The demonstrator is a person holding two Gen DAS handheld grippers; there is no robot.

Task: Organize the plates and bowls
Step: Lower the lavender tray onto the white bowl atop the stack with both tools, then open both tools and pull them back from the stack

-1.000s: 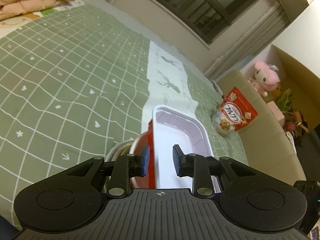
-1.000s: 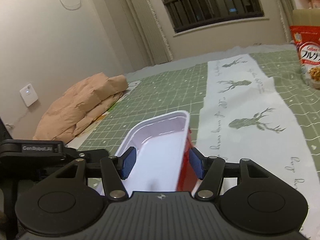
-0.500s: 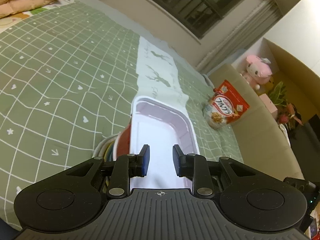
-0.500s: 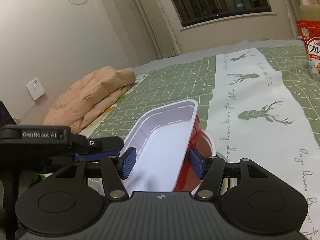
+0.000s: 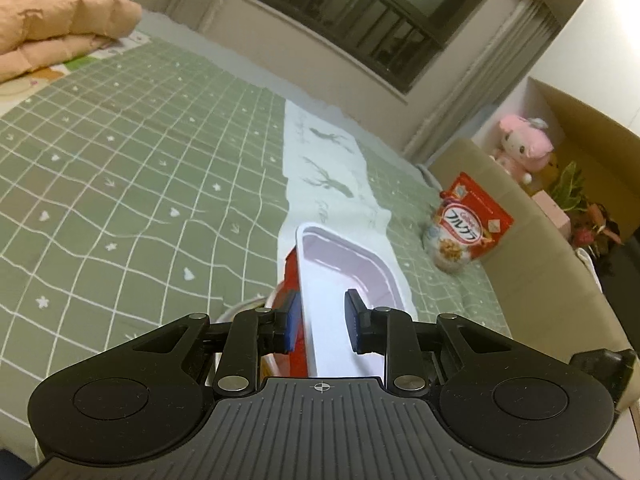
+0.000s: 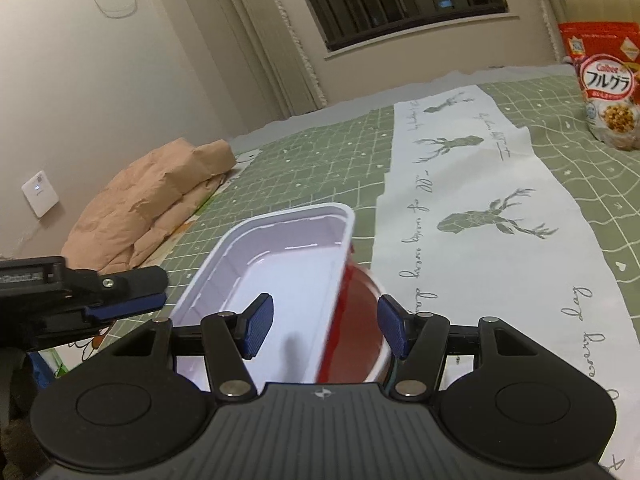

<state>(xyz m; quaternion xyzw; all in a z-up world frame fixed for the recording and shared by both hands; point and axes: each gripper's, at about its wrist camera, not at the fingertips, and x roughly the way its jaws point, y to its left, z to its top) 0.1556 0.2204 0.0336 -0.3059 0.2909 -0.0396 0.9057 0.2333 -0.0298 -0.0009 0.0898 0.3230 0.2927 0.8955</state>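
Observation:
A rectangular tray, white inside and red outside (image 5: 340,276) (image 6: 280,264), is held tilted over a stack of round dishes. A red bowl with a white rim (image 6: 360,312) sits under it. My left gripper (image 5: 320,322) straddles the tray's left wall, jaws partly apart, one pad outside the red side and one inside. It also shows in the right wrist view (image 6: 120,304) at the left. My right gripper (image 6: 326,326) straddles the tray's right wall with wide jaws. The dishes under the tray are mostly hidden.
A green checked cloth (image 5: 120,184) covers the surface, with a white deer-print runner (image 6: 500,216) along it. A red cereal bag (image 5: 468,228) (image 6: 604,80) stands at the far right. A folded peach quilt (image 6: 152,200) lies far left. A beige sofa edge (image 5: 540,280) is on the right.
The tray has been lifted and tilted over the dish stack, and the red bowl now shows beneath its right side. Both grippers stay at the tray's walls.

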